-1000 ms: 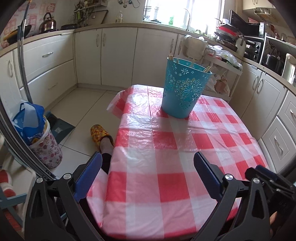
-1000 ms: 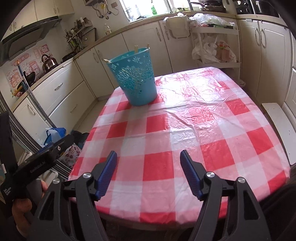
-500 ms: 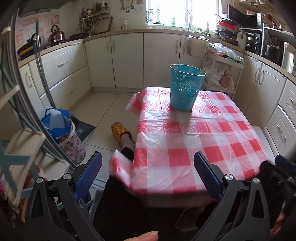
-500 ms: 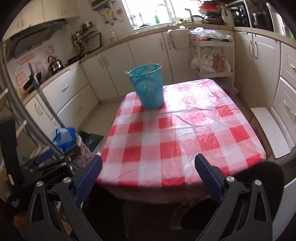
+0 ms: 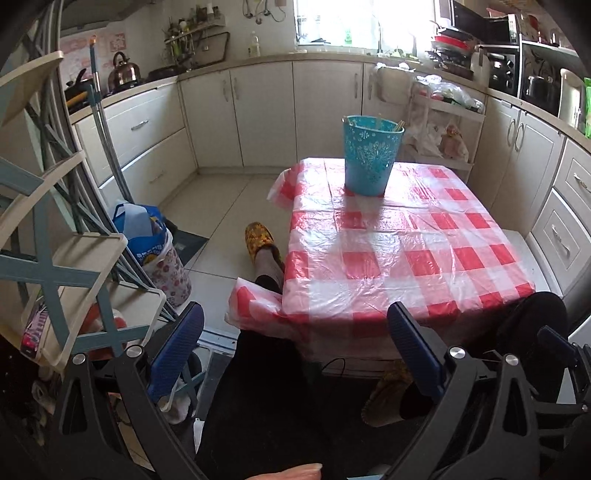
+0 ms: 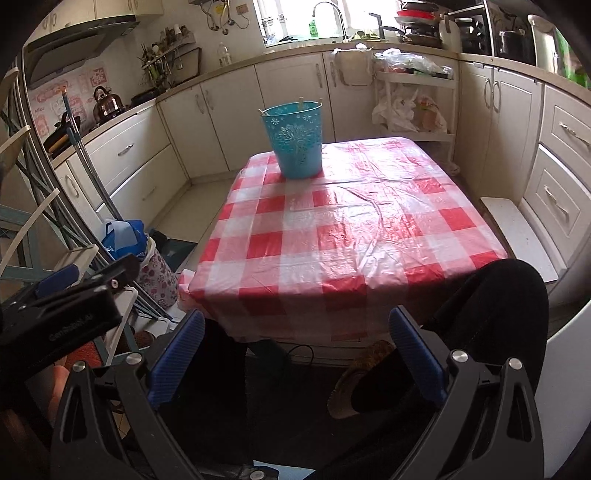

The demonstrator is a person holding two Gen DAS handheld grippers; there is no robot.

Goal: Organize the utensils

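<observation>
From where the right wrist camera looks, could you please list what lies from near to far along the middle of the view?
right gripper → checked tablecloth → blue bucket → white cabinets → window

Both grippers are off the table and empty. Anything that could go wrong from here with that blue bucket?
1. The blue bucket stands near the far left corner of the table; a nudge could tip it off.
2. The plastic tablecloth is loose and wrinkled; a finger could snag it and drag the bucket.
3. Utensil tips poke above the rim and could catch.

Left claw (image 5: 295,350) and right claw (image 6: 295,350) both wide apart, empty, side by side, level.
</observation>
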